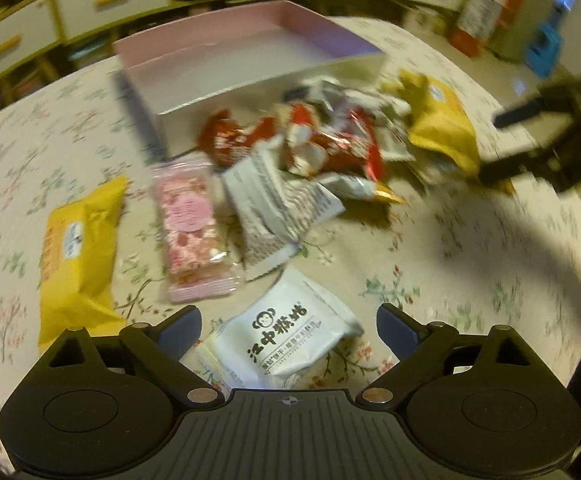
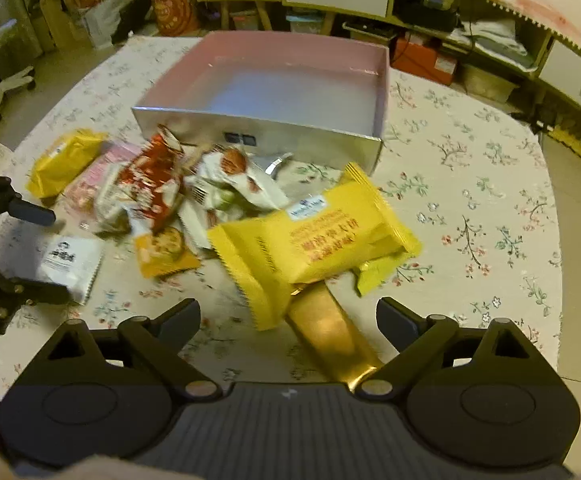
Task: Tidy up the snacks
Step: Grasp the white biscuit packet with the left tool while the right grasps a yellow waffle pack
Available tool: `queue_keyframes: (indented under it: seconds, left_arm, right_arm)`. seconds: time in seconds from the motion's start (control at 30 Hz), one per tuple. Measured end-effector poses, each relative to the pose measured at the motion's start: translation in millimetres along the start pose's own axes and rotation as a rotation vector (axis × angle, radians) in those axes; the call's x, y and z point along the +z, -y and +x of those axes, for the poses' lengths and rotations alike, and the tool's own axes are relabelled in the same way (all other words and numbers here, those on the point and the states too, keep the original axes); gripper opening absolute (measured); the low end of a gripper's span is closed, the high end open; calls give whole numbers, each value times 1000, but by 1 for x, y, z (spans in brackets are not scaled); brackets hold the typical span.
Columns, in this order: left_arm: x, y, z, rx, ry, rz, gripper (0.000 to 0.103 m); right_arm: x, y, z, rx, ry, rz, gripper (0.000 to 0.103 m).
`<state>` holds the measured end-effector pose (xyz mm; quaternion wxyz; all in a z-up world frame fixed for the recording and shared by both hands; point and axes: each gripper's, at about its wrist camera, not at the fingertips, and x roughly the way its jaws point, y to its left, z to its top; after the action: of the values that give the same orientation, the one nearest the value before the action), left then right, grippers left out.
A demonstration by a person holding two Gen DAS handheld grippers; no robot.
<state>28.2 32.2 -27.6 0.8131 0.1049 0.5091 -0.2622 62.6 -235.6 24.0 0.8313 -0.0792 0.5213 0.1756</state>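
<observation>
Left gripper [image 1: 289, 330] stood wide open, holding nothing, w/ white snack packet [image 1: 290, 340] lying between its fingers on worktop [image 1: 470, 248]; right gripper [image 2: 288, 320] also wide open & empty, gold packet [image 2: 330, 332] between fingers, yellow packet [image 2: 314, 236] just beyond; pink box [image 2: 290, 80] behind the pile.

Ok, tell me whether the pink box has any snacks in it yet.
Empty. The right wrist view looks into the pink box and shows only its bare floor; the snack packets all lie outside on the tablecloth before it.
</observation>
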Motion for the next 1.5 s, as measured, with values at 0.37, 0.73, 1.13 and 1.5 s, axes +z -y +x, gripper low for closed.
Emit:
queue_keyframes:
  seconds: [0.37, 0.73, 1.13, 1.5]
  left_arm:
    - [-5, 1, 15, 25, -76, 91, 86]
    - [-2, -1, 13, 87, 0, 1, 61]
    - [4, 3, 13, 99, 10, -66, 45]
    - [3, 10, 5, 64, 3, -97, 45]
  right_arm:
    - [18, 24, 2, 35, 47, 245, 92]
    - [20, 31, 21, -18, 30, 359, 65]
    - [11, 44, 21, -20, 32, 398, 29]
    - [12, 48, 15, -39, 22, 406, 55]
